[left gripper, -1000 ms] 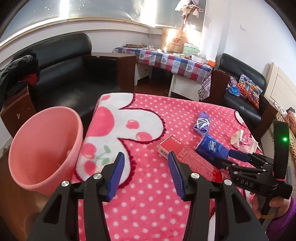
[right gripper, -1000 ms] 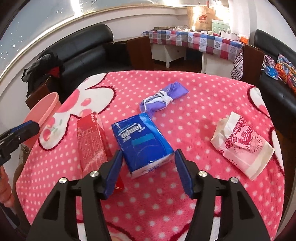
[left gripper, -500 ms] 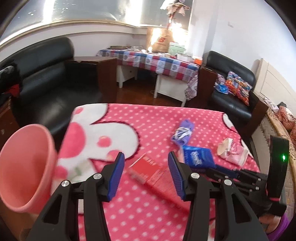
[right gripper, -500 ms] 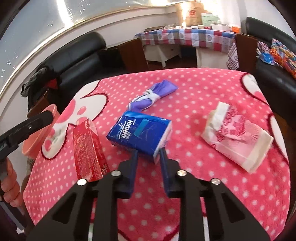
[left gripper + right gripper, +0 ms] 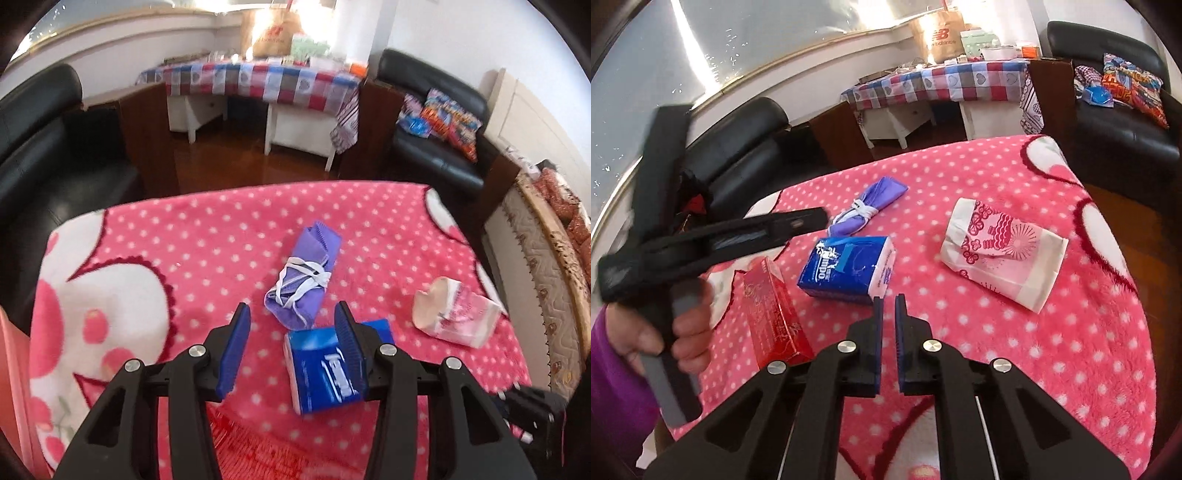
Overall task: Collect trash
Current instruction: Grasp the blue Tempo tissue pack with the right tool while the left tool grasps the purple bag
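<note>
Right gripper [image 5: 888,314] now pressed together, empty; left gripper [image 5: 291,328] closing, empty; red box [image 5: 774,314] only in right view

fuzzy pink fleece blanket [image 5: 1071,332], glossy blue plastic tissue pack [image 5: 846,269], shiny red carton [image 5: 772,314], matt paper bag [image 5: 1004,254]

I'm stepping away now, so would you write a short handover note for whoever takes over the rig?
Left claw: empty, jaws closing, above the pink blanket near the purple bundle.
Right claw: shut, tips at the near corner of the blue tissue pack. Nothing shows between its pads, so check the grip.
Things: the red box, tissue pack, purple bundle and pink-and-white paper bag all lie on the blanket. The pink bin shows only as a strip at the left edge of the left view.
Done: none of these four is binned.
Left: carry all four to the bin.
</note>
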